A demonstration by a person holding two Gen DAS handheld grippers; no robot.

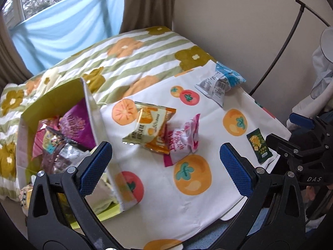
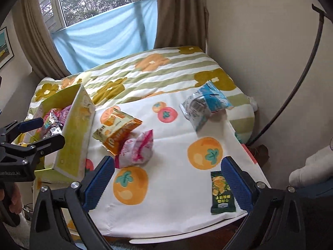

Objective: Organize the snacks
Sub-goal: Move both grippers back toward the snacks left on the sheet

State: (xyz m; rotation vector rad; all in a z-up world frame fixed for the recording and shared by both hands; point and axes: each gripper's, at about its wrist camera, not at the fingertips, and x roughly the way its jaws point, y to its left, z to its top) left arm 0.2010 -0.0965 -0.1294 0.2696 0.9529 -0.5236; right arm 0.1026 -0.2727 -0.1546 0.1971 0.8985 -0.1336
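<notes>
Left tongs [image 1: 165, 160] spread wide, nothing between the blue pads. Right tongs [image 2: 168, 176] likewise released and empty.

Snacks lie on a white board printed with orange and red persimmons [image 1: 208, 204], which rests on a bed under a green-striped quilt with orange and olive flowers [image 1: 133, 62].

- Orange and cream foil snack packet [image 1: 148, 125] near the board's middle, tilted, its lower edge over the pink and white crinkled wrapper [image 1: 185, 140]; the two touch.
- Blue and silver foil packet [image 1: 220, 82] at the far right corner of the board, well apart from the others.
- Small dark green sachet with a yellow cracker picture [image 2: 222, 192] flat near the board's front right edge, just beside the right tongs' right pad in the right wrist view.
- Open yellow-green cardboard box with white printed sides [image 1: 91, 108] at the board's left edge, tilted. Inside: a purple foil bag [image 1: 76, 125] and several silvery and pink packets, piled; cannot tell them apart.

Surroundings: brown curtain [image 2: 179, 14] and window with pale blue sheet [image 2: 108, 39] behind the bed; beige wall to the right; a thin dark curved rod [image 1: 274, 56] against that wall. The box's near wall blocks the left tongs' direct line to its contents.
</notes>
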